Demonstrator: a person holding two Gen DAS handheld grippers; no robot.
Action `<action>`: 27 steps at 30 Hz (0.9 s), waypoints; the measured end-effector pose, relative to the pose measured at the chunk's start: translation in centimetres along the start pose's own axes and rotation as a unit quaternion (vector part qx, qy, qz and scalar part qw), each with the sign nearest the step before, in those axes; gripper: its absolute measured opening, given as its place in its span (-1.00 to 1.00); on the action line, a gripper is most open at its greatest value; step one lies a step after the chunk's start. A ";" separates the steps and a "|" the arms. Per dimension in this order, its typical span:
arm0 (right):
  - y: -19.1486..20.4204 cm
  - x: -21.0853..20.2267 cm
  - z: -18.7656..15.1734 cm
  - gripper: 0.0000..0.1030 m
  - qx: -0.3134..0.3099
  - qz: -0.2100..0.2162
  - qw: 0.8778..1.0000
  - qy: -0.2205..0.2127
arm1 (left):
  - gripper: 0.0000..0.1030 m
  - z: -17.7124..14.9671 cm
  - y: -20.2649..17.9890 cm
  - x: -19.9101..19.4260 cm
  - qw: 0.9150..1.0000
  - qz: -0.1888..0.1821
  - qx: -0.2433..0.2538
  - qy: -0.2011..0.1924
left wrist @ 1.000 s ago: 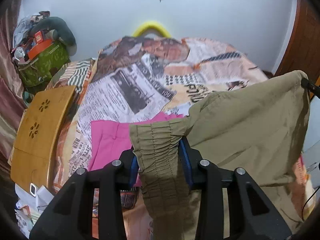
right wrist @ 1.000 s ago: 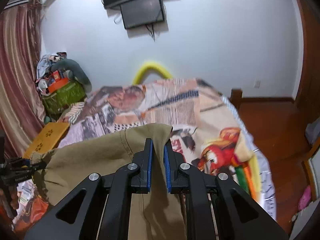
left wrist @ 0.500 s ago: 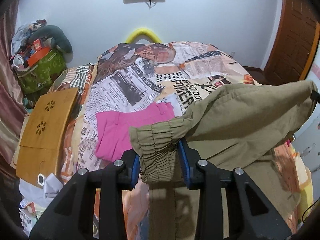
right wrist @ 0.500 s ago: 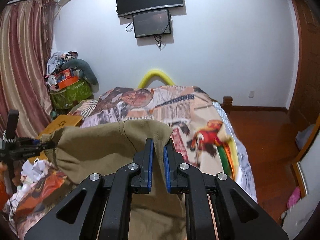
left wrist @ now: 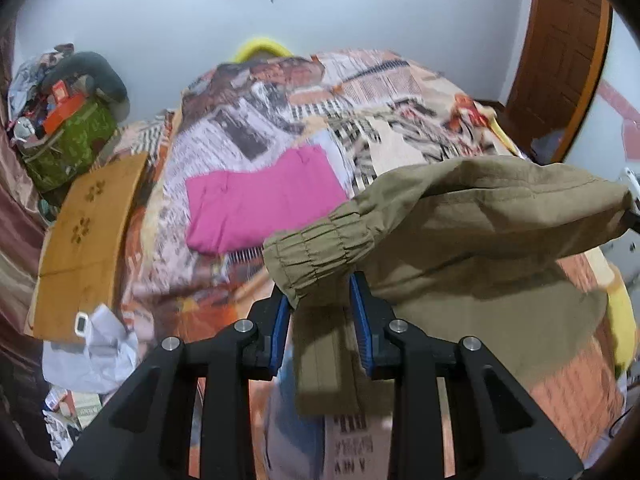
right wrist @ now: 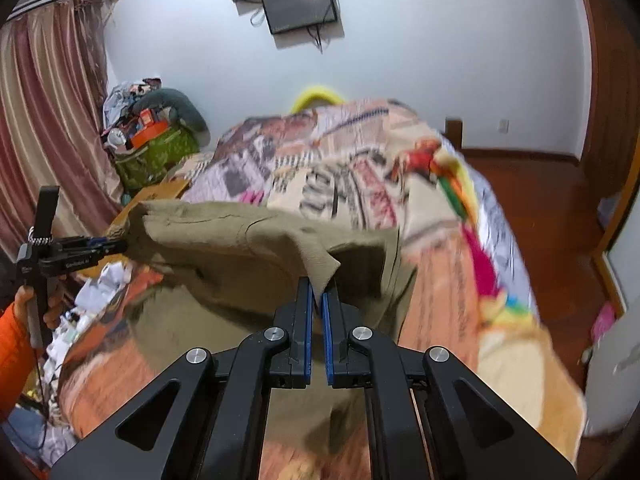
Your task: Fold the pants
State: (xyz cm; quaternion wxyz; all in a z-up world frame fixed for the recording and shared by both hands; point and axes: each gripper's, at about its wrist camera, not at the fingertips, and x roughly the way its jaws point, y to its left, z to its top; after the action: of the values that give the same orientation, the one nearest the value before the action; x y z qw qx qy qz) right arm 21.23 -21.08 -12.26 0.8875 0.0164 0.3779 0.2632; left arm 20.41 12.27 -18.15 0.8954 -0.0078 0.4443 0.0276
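White wall and a patterned bed (left wrist: 280, 120) fill my left wrist view, with a pink garment (left wrist: 260, 204) lying flat on the spread and a wooden board (left wrist: 88, 232) off to the side. My left gripper (left wrist: 320, 304) pinches the gathered elastic band of the khaki pants (left wrist: 460, 232), jaws pressed onto the bunched cloth. From there the fabric stretches away to my right, raised above the bed, its lower part hanging down toward the spread.

From my right wrist, curtains (right wrist: 44, 120) and a wall screen (right wrist: 300, 4) frame the same bed (right wrist: 360, 168). My right gripper (right wrist: 318, 300) has its jaws nearly together on a thin corner of the pants (right wrist: 224, 248). Their held edge runs leftward to my left gripper (right wrist: 112, 245), so the long axis lies straight between my two hands. Both are equally engaged; I judge laying the cloth down forward onto the bed comes next.
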 end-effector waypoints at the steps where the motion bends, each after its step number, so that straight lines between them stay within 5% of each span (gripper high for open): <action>1: 0.0 0.0 -0.7 -0.92 0.004 0.001 1.000 0.006 | -0.42 -0.7 0.0 0.0 1.000 0.001 0.001 0.005; 11: -0.2 -0.8 -5.9 -0.92 0.040 0.009 0.998 0.053 | -0.42 -5.8 0.7 0.0 0.999 0.009 -0.013 0.044; 19: -0.1 -2.9 -6.5 -0.91 0.033 -0.011 0.998 0.042 | -0.39 -5.1 1.5 -2.6 0.999 0.022 -0.015 0.019; 21: -0.4 -3.4 -6.3 -0.91 0.035 -0.020 0.998 0.038 | -0.28 -4.5 1.5 -3.1 0.999 0.027 -0.015 0.012; 24: -0.6 -4.0 -5.8 -0.90 0.048 -0.021 0.998 0.033 | 0.21 -3.4 1.4 -3.5 0.999 0.023 -0.022 -0.002; 26: -0.8 -3.8 -5.4 -0.71 0.058 -0.019 0.998 0.035 | 0.77 -2.8 1.2 -3.5 0.999 0.029 -0.029 -0.009; 27: -0.8 -3.7 -5.3 -0.45 0.060 -0.018 0.997 0.036 | 0.83 -2.6 1.1 -3.4 0.999 0.032 -0.032 -0.011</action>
State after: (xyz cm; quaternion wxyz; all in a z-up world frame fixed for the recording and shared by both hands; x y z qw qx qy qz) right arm 15.85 -24.45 -13.82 0.8755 0.0533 0.4248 0.2241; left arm 16.27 13.17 -17.00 0.8980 -0.0219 0.4337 0.0704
